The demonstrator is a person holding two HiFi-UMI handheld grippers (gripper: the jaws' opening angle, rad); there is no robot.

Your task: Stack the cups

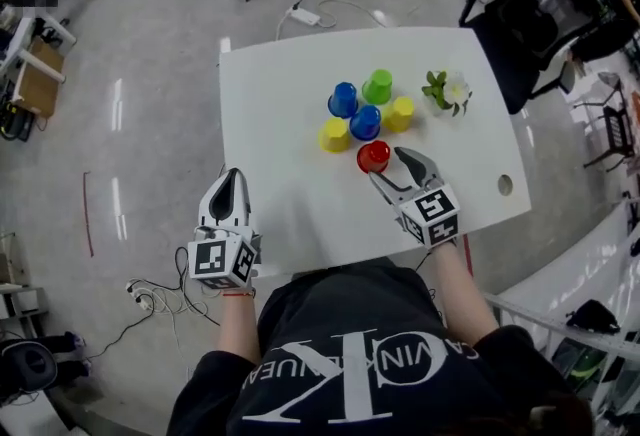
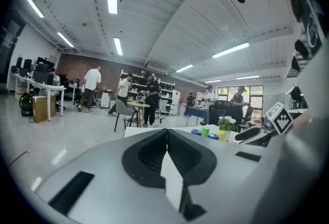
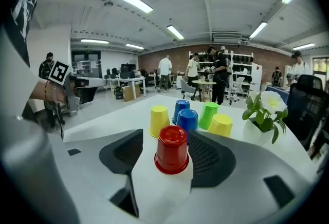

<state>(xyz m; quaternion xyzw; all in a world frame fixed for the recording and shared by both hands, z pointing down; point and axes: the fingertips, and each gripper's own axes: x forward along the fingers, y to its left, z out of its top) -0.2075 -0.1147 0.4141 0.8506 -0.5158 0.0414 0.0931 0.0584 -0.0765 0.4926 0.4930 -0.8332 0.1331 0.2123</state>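
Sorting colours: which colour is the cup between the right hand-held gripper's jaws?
Red cup, right gripper view.

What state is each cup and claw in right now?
left claw: shut, empty.
right claw: open, jaws either side of the red cup.
red cup: upside down, unstacked, unclamped.
yellow cups: both upside down, unstacked.
blue cups: both upside down, unstacked.
green cup: upside down, unstacked.

In my right gripper view the red cup (image 3: pixel 171 149) covers the near blue cup (image 3: pixel 188 117)'s base, and the far blue cup (image 3: pixel 178 110) at its 11 o'clock peeks out, half hidden.
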